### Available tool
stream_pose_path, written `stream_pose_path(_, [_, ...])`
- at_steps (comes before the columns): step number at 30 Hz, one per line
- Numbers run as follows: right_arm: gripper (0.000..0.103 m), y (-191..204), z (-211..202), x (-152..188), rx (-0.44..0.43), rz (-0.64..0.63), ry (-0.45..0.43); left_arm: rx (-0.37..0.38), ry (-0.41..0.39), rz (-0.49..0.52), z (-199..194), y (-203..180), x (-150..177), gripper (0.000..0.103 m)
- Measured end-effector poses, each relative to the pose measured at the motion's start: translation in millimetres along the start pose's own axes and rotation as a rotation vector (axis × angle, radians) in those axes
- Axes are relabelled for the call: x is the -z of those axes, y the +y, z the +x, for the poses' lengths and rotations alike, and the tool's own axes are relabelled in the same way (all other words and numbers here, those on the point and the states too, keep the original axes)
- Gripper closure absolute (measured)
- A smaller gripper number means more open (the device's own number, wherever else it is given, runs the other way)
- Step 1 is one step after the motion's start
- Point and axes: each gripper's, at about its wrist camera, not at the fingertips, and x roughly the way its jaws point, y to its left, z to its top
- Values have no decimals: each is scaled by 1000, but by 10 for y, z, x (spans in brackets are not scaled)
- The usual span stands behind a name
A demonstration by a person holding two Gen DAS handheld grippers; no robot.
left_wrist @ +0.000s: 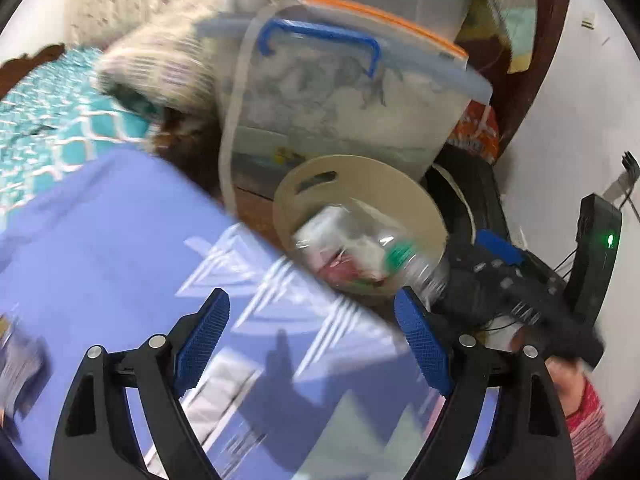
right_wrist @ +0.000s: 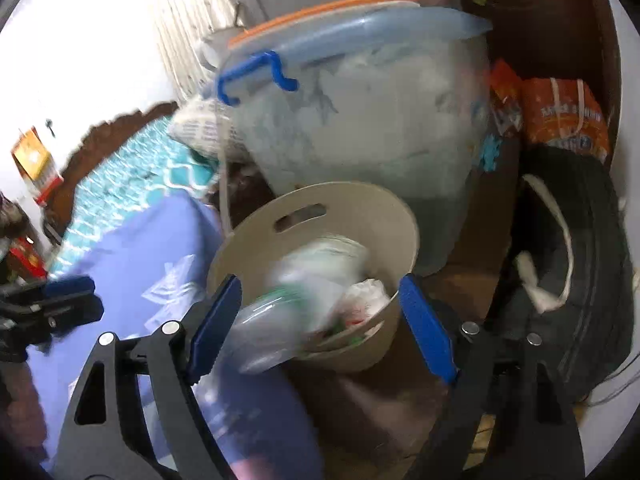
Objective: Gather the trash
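A beige round bin (right_wrist: 372, 208) stands beside the bed and holds crumpled wrappers and plastic; it also shows in the left wrist view (left_wrist: 384, 184). A clear plastic bottle (right_wrist: 272, 320) with a green label, blurred, lies over the bin's near rim, between my right gripper's (right_wrist: 320, 320) open fingers and untouched by them. In the left wrist view the bottle (left_wrist: 376, 256) sits at the bin's mouth. My left gripper (left_wrist: 316, 340) is open and empty above the purple bed sheet (left_wrist: 120, 240). The right gripper's body (left_wrist: 520, 288) shows at the right of the left wrist view.
A large clear storage box (right_wrist: 360, 120) with a blue handle stands behind the bin. A black bag (right_wrist: 568, 260) and an orange pack (right_wrist: 560, 116) lie to the right. The teal patterned bedcover (left_wrist: 48, 120) lies left. A black device (left_wrist: 596, 248) with a green light stands by the white wall.
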Motion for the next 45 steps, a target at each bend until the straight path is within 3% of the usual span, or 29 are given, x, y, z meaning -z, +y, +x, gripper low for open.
stream_pose_path(3, [23,264,-198,259,-82,45,-4,-87,-51,-17,-363,263,525,22])
stream_pose_path(10, [23,1163,-449,951,-218,51,25,-291,-70,-144,-896,803,1374,22])
stream_pose_path(15, [23,1712,-436,1191,-252,-8,41,-388,-91,-250,-1265,1147,1800,22])
stream_pose_path(23, [23,2322,-393,1362,-282,-118,42,-522,-161,-326,-1800,1462,2282,22])
stream_pose_path(32, [23,2504,-514,1422,-238,-144,-25,-546,-236,-351,-2018,1578,2507,22])
stream_pose_path(45, [23,2567,-489,1489,-212,-153,-29,-550,-283,-369,-2057,1590,2580,22])
